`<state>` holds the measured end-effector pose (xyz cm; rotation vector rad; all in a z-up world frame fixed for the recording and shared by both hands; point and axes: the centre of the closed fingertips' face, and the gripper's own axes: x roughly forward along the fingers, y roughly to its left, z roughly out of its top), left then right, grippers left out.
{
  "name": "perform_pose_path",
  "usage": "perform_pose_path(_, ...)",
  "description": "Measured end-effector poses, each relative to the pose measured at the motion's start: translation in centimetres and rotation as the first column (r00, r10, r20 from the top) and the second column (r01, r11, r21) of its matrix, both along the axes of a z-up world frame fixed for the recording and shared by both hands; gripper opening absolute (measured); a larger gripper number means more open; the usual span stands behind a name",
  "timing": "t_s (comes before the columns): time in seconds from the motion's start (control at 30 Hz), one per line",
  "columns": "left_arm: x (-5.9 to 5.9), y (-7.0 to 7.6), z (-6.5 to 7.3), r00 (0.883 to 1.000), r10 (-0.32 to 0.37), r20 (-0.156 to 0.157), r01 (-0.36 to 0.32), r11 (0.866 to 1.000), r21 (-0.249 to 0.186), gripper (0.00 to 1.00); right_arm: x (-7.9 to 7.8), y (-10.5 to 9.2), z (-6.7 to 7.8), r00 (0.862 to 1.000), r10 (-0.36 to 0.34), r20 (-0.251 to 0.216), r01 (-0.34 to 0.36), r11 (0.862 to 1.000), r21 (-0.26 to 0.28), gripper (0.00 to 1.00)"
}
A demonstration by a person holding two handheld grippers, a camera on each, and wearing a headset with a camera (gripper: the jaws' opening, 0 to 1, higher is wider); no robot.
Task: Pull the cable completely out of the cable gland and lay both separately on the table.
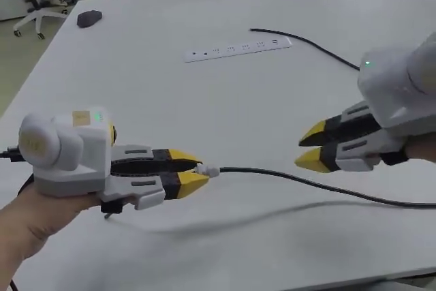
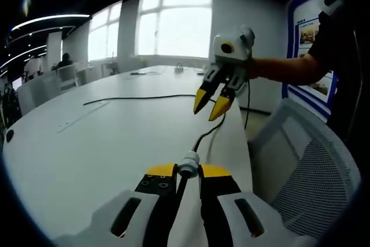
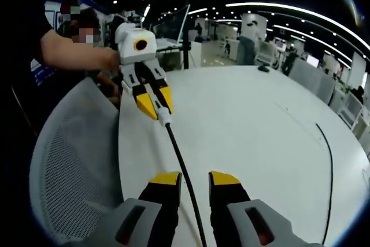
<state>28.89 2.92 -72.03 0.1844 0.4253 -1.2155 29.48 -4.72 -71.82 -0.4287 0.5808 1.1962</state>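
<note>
1. The task looks barely begun. The black cable (image 1: 306,183) is still seated in the white cable gland (image 1: 210,170), near 6 o'clock in the head view. Pulling it out and laying both on the surface (image 1: 204,93) remain.
2. The left hand-held gripper (image 1: 199,170), at 8 o'clock, is pinched narrow on the gland.
3. The right hand-held gripper (image 1: 308,149), at 3 o'clock, has its jaws parted and holds nothing. In the right gripper view the cable runs between them.

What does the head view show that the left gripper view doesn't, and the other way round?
Head view extra: the person's hand holding the back of the left gripper. Left gripper view extra: big bright windows, a white mesh chair back and a blue-framed poster. Shared: the white table, the left gripper shut on the small white cable gland, the thin black cable running from it, and the open right gripper.
</note>
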Motion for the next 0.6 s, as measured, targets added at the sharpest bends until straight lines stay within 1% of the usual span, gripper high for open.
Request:
perform_pose_path(0.03,-0.1,-0.1,0.1,1.000,-0.002,-0.005,0.002,1.000,-0.005,0.15,0.0,0.6,-0.2,1.000,0.006,0.001,-0.006,1.000,-0.006,0.14)
perform_pose_path(0.1,-0.2,-0.3,0.3,1.000,-0.005,0.001,0.005,1.000,-0.007,0.15,-0.7,2.0,-0.9,0.998,0.067,-0.010,-0.067,0.997,-0.029,0.13)
perform_pose_path(0.13,-0.2,-0.4,0.4,1.000,-0.005,0.001,0.005,1.000,-0.010,0.15,-0.7,2.7,-1.3,0.998,0.069,-0.011,-0.069,0.997,-0.035,0.14)
perform_pose_path(0.2,-0.3,-0.5,0.6,1.000,-0.007,0.008,0.007,1.000,-0.012,0.15,-1.2,3.7,-1.7,0.994,0.106,-0.011,-0.106,0.993,-0.046,0.13)
perform_pose_path(0.23,-0.3,-0.5,0.6,1.000,-0.007,0.010,0.007,1.000,-0.013,0.15,-1.2,4.1,-1.8,0.994,0.108,-0.007,-0.108,0.993,-0.049,0.13)
perform_pose_path(0.37,-0.5,-0.7,0.8,1.000,-0.013,0.018,0.013,1.000,-0.013,0.15,-1.5,5.3,-1.7,0.989,0.146,0.002,-0.146,0.988,-0.041,0.11)
perform_pose_path(0.4,-0.6,-0.7,0.7,1.000,-0.018,0.021,0.018,1.000,-0.008,0.15,-1.7,5.6,-1.7,0.987,0.159,0.004,-0.159,0.986,-0.047,0.11)
perform_pose_path(0.5,-0.6,-0.6,0.5,0.999,-0.024,0.025,0.024,1.000,0.001,0.15,-1.6,5.7,-1.8,0.984,0.176,0.026,-0.173,0.982,-0.069,0.04)
perform_pose_path(0.6,-0.7,-0.6,0.5,0.999,-0.027,0.025,0.027,1.000,0.000,0.15,-1.4,5.8,-1.7,0.985,0.170,0.022,-0.169,0.984,-0.058,0.01)
